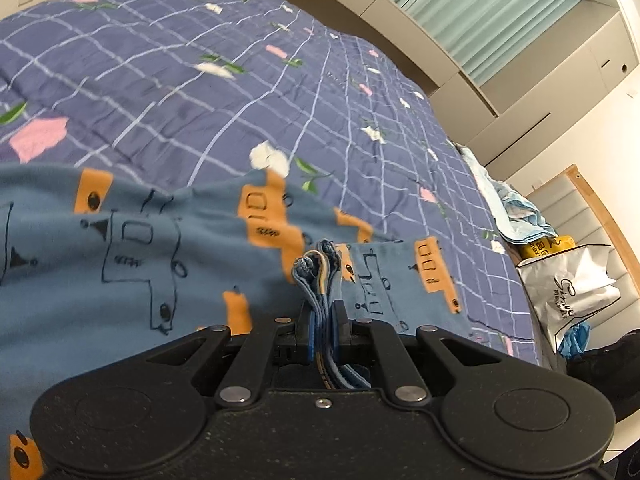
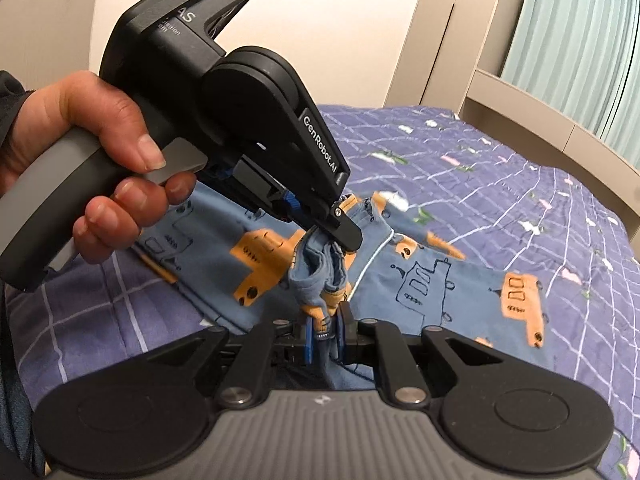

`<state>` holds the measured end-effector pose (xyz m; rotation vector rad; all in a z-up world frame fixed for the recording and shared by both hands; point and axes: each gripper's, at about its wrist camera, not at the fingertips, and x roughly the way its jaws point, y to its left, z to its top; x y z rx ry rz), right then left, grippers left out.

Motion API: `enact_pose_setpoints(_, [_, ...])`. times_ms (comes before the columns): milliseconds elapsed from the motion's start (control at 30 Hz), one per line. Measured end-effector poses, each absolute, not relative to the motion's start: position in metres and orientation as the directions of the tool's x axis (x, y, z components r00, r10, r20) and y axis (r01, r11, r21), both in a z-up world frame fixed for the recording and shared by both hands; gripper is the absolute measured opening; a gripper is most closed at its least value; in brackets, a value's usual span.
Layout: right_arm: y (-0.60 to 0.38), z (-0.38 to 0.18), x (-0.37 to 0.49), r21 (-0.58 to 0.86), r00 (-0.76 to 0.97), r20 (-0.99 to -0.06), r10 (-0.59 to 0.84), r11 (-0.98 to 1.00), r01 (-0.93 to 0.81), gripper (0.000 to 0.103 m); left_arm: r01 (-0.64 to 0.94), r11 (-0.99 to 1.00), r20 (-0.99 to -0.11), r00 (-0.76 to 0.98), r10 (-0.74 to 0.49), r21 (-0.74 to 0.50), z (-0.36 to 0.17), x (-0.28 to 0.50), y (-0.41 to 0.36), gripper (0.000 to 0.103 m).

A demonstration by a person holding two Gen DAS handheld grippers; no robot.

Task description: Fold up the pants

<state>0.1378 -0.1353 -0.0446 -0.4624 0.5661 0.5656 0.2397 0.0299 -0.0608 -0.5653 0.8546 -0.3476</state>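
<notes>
Blue pants (image 1: 132,240) with orange vehicle prints lie on the bed and also show in the right wrist view (image 2: 432,280). My left gripper (image 1: 323,312) is shut on a bunched edge of the pants, several layers thick. It also shows in the right wrist view (image 2: 340,236), held in a hand, pinching the cloth just above and beyond my right gripper. My right gripper (image 2: 326,320) is shut on the same bunch of cloth a little lower. The pinched edges are lifted off the bed; the rest of the pants rests on it.
The bed has a purple checked quilt (image 1: 200,80) with flower prints. At its right edge lie a light blue cloth (image 1: 516,208), a yellow packet (image 1: 548,246) and a white bag (image 1: 572,288). Beige cabinets and a green curtain (image 1: 480,4) stand beyond.
</notes>
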Motion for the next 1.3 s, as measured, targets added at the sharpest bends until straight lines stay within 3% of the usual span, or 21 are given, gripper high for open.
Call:
enact_pose_setpoints(167, [-0.135,-0.05,0.141,-0.242,0.697,-0.621,0.358,0.758,-0.605,0.015,0.045,0.793,-0.618,0.601,-0.507,-0.607,-0.071,0.241,0.033,0.012])
enact_pose_setpoints(433, [-0.135,-0.05,0.139,-0.229,0.7,-0.613,0.367,0.765,-0.602,0.037,0.002,0.802,-0.636,0.608,-0.476,-0.598,-0.069,0.237,0.039,0.026])
enact_pose_setpoints(533, [-0.136,-0.048,0.137,-0.225,0.703,-0.607,0.372,0.767,-0.601,0.052,-0.013,0.809,-0.638,0.622,-0.454,-0.588,-0.064,0.234,0.042,0.039])
enact_pose_setpoints(700, [-0.138,-0.042,0.133,-0.229,0.716,-0.589,0.375,0.772,-0.593,0.071,-0.037,0.823,-0.643,0.644,-0.415,-0.567,-0.055,0.229,0.048,0.08])
enact_pose_setpoints(867, [-0.138,-0.034,0.126,-0.231,0.734,-0.562,0.381,0.78,-0.582,0.096,-0.058,0.848,-0.651,0.67,-0.358,-0.527,-0.045,0.222,0.05,0.1])
enact_pose_setpoints(967, [-0.138,-0.03,0.123,-0.231,0.742,-0.551,0.382,0.785,-0.575,0.102,-0.074,0.862,-0.658,0.679,-0.324,-0.502,-0.04,0.22,0.051,0.102])
enact_pose_setpoints(1300, [-0.143,-0.031,0.119,-0.227,0.8,-0.52,0.3,0.854,-0.468,0.103,-0.036,0.959,-0.661,0.731,-0.168,-0.283,-0.025,0.222,0.049,0.102])
